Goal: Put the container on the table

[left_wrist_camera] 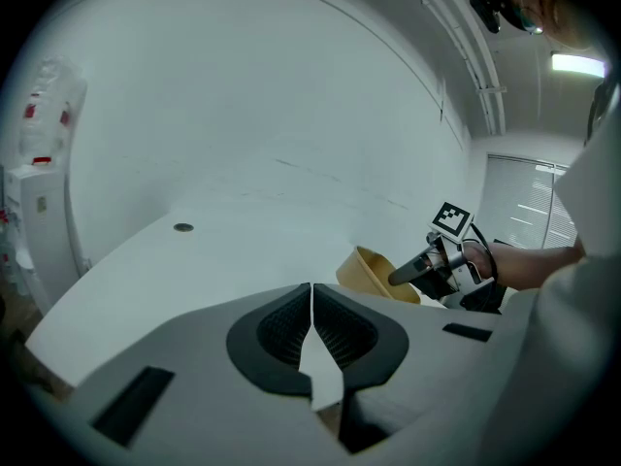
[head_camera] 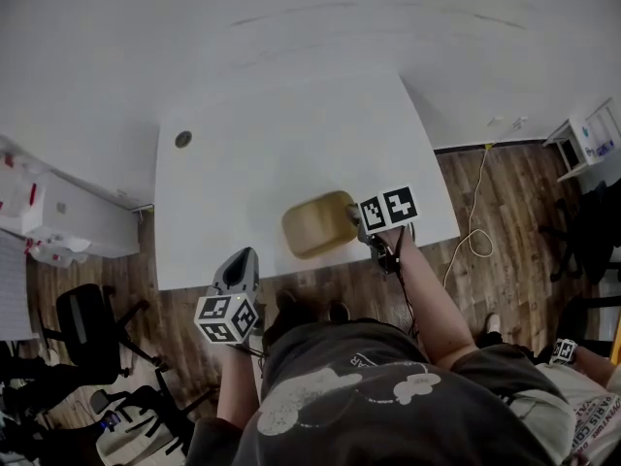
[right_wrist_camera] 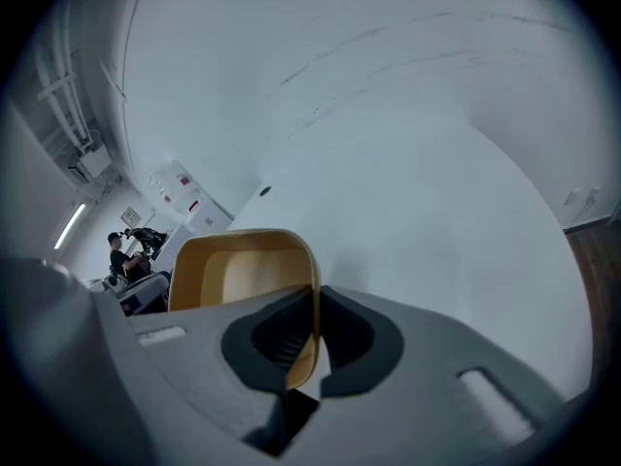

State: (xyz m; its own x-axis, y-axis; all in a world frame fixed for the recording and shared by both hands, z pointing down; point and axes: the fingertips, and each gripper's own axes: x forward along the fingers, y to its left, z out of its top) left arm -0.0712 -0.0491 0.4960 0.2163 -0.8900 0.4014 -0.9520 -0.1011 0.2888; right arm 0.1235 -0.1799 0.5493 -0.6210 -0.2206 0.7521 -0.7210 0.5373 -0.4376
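One-wall pinch, container close to the table's near edge
Right gripper (right_wrist_camera: 316, 338) jaws are clamped on a single side wall of the tan container (head_camera: 315, 223), which is over the white table (head_camera: 252, 144) near its front edge and looks tilted; can't tell if the base touches. Risks: the thin wall pivots or slips in the pinch, letting go while tilted rocks it over, or setting it this near the edge drops it to the floor. Left gripper (left_wrist_camera: 311, 336) jaws are together on nothing, off the table, so no backup

The container (head_camera: 317, 223) looks smooth matt plastic, the white table (head_camera: 252, 163) smooth and matt, the floor (head_camera: 514, 197) glossy wood.
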